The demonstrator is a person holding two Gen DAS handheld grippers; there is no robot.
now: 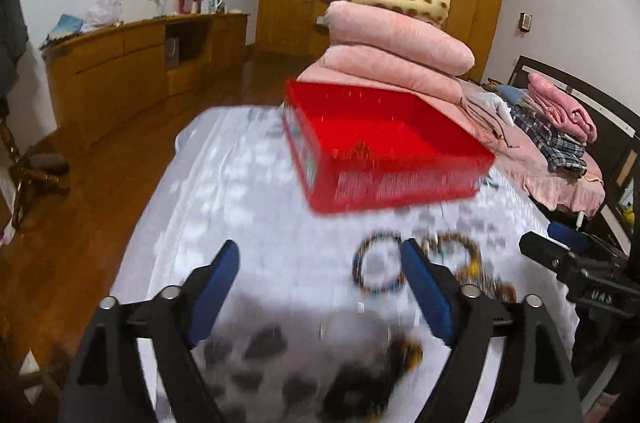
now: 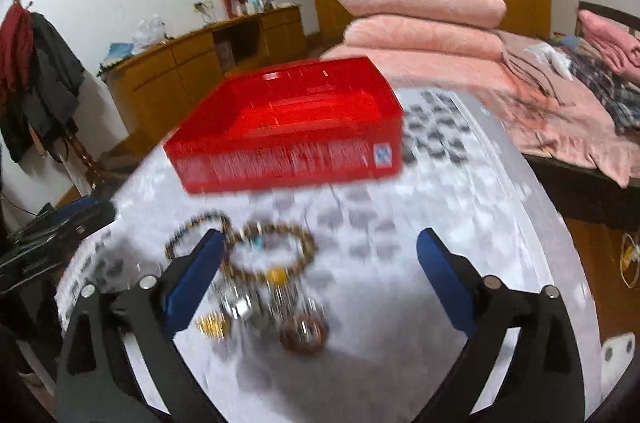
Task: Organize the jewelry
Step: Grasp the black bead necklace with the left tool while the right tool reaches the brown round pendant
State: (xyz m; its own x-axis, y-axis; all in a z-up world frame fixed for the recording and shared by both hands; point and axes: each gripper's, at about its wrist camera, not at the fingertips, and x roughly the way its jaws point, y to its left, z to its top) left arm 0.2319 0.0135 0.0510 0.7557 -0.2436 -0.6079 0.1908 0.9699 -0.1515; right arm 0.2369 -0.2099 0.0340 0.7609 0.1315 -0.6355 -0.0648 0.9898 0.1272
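White patterned tablecloth [image 2: 460, 223] (bedroom, wood floor [image 1: 100, 183]) under red box [image 2: 288, 127], both hand-held grippers [image 1: 320, 263] [image 2: 320, 255] wide, empty.

Left gripper [image 1: 320, 265] up over the tabletop, jaws spread wide, nothing between them; its blue pads [image 1: 218, 289] face each other across a broad gap, the black finger arms fanning out toward the lens; the fingers point forward and slightly downward. Right gripper [image 2: 320, 257] the same story: jaws wide apart, empty, blue pads [image 2: 446, 281] angled inward, black linkages with their silver pins showing low in its own view. From the left wrist camera the right gripper's black body pokes in at the right edge; from the right wrist camera the left one sits dark at the left edge; the two are side by side, apart.
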